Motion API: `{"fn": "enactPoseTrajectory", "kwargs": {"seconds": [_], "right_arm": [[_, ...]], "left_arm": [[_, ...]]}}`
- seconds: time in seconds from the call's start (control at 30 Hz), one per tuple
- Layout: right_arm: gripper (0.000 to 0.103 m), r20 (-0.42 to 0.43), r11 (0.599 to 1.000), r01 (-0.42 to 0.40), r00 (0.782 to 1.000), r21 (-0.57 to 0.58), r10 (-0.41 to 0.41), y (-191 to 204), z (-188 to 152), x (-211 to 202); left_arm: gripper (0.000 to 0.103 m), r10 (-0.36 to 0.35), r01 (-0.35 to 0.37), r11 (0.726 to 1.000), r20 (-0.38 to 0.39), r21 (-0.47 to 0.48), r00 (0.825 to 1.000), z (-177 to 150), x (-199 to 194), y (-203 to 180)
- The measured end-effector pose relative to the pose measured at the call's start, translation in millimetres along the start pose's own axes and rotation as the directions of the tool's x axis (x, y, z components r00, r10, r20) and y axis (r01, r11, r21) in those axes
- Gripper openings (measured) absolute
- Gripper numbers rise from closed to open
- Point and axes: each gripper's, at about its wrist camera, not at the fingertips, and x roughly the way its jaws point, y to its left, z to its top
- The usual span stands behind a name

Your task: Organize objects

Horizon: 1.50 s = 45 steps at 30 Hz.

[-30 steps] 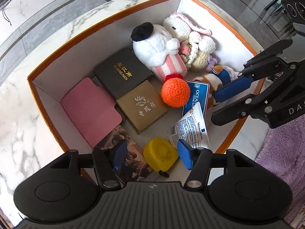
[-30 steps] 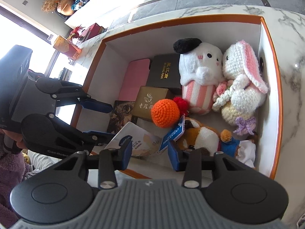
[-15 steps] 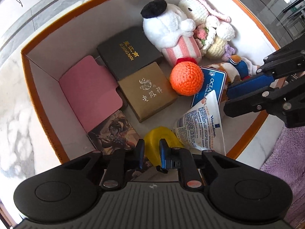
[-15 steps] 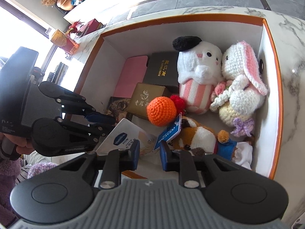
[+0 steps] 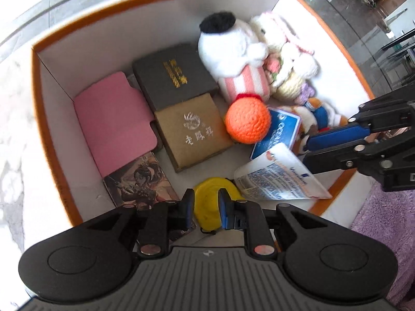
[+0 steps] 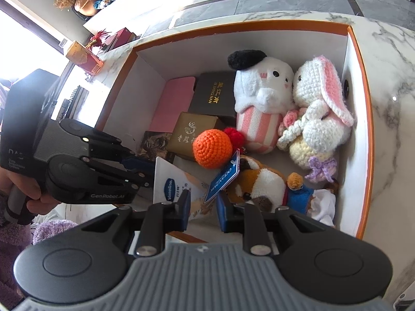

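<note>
An orange-rimmed white box (image 5: 39,83) on marble holds soft toys, small boxes and sundries. My left gripper (image 5: 206,207) points down at its near side, jaws drawn together, nothing pinched. A yellow tape measure (image 5: 207,199) lies on the box floor just beneath the gripper and is wider than the narrow gap. My right gripper (image 6: 203,203) hovers over the Vaseline tube (image 6: 168,181), jaws likewise close together. The lower corner of a blue tag (image 6: 223,178) shows in the gap, not pressed. In the left wrist view the right gripper (image 5: 306,151) reaches in from the right.
Packed in the box are a white plush (image 5: 228,49), a crochet rabbit (image 6: 319,103), an orange crochet ball (image 5: 247,120), a brown-and-white plush (image 6: 259,181), a black box (image 5: 173,75), a brown box (image 5: 194,132), a pink case (image 5: 114,119) and a picture card (image 5: 140,181). Purple fleece (image 5: 384,220) lies outside, right.
Both grippers' jaws have gone from wide apart to close together. The left gripper has edged in over the box and rolled slightly. The right one has kept its place.
</note>
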Motion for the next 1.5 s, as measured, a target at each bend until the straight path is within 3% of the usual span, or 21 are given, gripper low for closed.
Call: {"fn": "enactPoseTrajectory", "kwargs": {"seconds": [0.3,0.4,0.53,0.57,0.73,0.8,1.0,1.1,1.27,1.37,1.5], "right_arm": [[0.026,0.077,0.998,0.043,0.996,-0.043,-0.04,25.6,-10.6,-40.2],[0.026,0.12,0.994,0.072,0.991,-0.077,-0.063,38.9,-18.9,-61.9],[0.027,0.2,0.983,0.128,0.975,-0.128,-0.101,56.9,-33.7,-93.7],[0.032,0.223,0.979,0.146,0.968,-0.14,-0.112,60.8,-38.3,-101.4],[0.041,0.349,0.949,0.256,0.92,-0.184,-0.181,79.3,-61.3,-132.6],[0.046,0.396,0.941,0.283,0.898,-0.188,-0.191,84.5,-71.3,-141.8],[0.059,0.543,0.908,0.372,0.812,-0.194,-0.217,99.3,-100.7,-150.5],[0.064,0.594,0.903,0.39,0.775,-0.179,-0.217,103.5,-112.9,-143.8],[0.071,0.644,0.91,0.397,0.729,-0.119,-0.233,101.6,-123.2,-125.7],[0.073,0.653,0.903,0.421,0.707,-0.08,-0.272,99.5,-127.5,-112.3],[0.074,0.643,0.9,0.431,0.709,-0.069,-0.29,96.0,-135.7,-89.1]], "left_arm": [[0.026,0.05,-0.055,0.998,0.158,0.027,0.986,-24.6,-73.0,-36.5],[0.03,0.079,-0.087,0.996,0.244,0.021,0.966,-37.4,-104.8,-51.3],[0.038,0.107,-0.12,0.993,0.369,0.012,0.923,-53.2,-139.2,-71.5],[0.044,0.116,-0.13,0.992,0.394,0.009,0.912,-57.3,-145.1,-76.1],[0.059,0.207,-0.215,0.975,0.525,-0.047,0.826,-77.1,-166.6,-99.3],[0.077,0.233,-0.226,0.971,0.568,-0.083,0.789,-84.4,-172.2,-103.5],[0.088,0.378,-0.318,0.922,0.676,-0.219,0.632,-107.8,-176.1,-114.6],[0.089,0.45,-0.347,0.891,0.681,-0.294,0.578,-116.5,-167.4,-115.4],[0.089,0.495,-0.32,0.869,0.661,-0.378,0.564,-128.6,-147.3,-107.3],[0.089,0.519,-0.31,0.854,0.632,-0.419,0.575,-136.2,-134.6,-101.4],[0.089,0.551,-0.343,0.833,0.595,-0.434,0.585,-146.0,-116.4,-98.2]]}}
